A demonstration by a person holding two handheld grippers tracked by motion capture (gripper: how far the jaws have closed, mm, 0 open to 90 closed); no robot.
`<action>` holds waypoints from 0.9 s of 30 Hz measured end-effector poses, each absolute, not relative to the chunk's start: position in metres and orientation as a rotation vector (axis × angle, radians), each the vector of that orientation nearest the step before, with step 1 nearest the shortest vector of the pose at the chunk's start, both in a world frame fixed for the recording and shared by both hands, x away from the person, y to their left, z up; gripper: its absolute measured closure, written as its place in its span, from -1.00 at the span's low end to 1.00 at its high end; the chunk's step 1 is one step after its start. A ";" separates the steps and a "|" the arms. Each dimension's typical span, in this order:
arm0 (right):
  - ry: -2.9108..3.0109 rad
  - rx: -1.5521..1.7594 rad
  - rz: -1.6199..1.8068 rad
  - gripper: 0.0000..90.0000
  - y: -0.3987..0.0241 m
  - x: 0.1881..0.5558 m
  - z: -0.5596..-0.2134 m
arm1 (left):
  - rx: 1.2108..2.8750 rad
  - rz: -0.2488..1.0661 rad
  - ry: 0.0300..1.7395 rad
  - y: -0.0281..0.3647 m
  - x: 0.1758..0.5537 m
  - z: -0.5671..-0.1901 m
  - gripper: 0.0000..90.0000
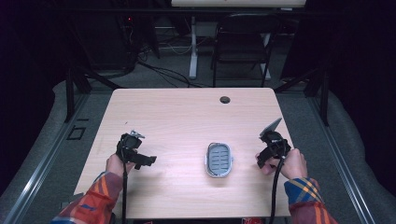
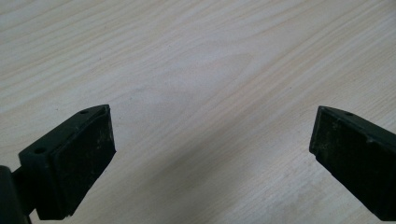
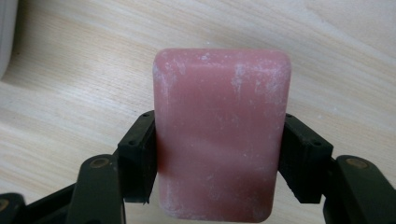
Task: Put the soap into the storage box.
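A pink bar of soap (image 3: 219, 135), dusted with white, sits clamped between the two black pads of my right gripper (image 3: 217, 156) just above the wood. From the high view my right gripper (image 1: 267, 156) is at the table's right side, a short way right of a grey soap dish (image 1: 219, 159) with a ribbed floor. The dish's pale rim (image 3: 7, 37) edges the right gripper view at the top left. My left gripper (image 1: 140, 159) rests at the table's left side. Its jaws (image 2: 210, 149) stand wide apart over bare wood, nothing between them.
The light wooden table (image 1: 187, 121) has a round cable hole (image 1: 225, 99) near its far edge. A black folding chair (image 1: 243, 44) and a white desk leg (image 1: 193, 46) stand on the floor beyond. The person's plaid sleeves (image 1: 95, 198) enter from the bottom.
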State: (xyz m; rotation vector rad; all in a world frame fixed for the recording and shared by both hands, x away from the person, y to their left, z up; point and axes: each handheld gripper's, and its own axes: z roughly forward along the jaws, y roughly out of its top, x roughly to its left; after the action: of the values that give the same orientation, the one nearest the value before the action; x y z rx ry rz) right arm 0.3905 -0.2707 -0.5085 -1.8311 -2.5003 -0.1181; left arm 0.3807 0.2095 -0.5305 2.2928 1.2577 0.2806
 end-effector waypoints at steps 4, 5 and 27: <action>-2.493 -1.840 -0.140 -0.17 -0.267 0.390 -0.508 | 2.292 0.282 1.258 0.209 0.380 -0.530 -0.99; -2.495 -1.826 -0.141 -0.17 -0.266 0.390 -0.508 | 2.291 0.282 1.259 0.209 0.380 -0.530 -0.99; -2.551 -1.716 -0.099 -0.17 -0.242 0.399 -0.506 | 2.292 0.271 1.261 0.210 0.381 -0.531 -0.99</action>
State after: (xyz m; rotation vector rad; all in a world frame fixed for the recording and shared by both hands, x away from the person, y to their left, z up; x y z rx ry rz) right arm 0.3985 -0.2418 -0.5062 -1.7160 -2.5505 -0.0992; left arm 0.3808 0.2102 -0.5308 2.2917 1.2607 0.2713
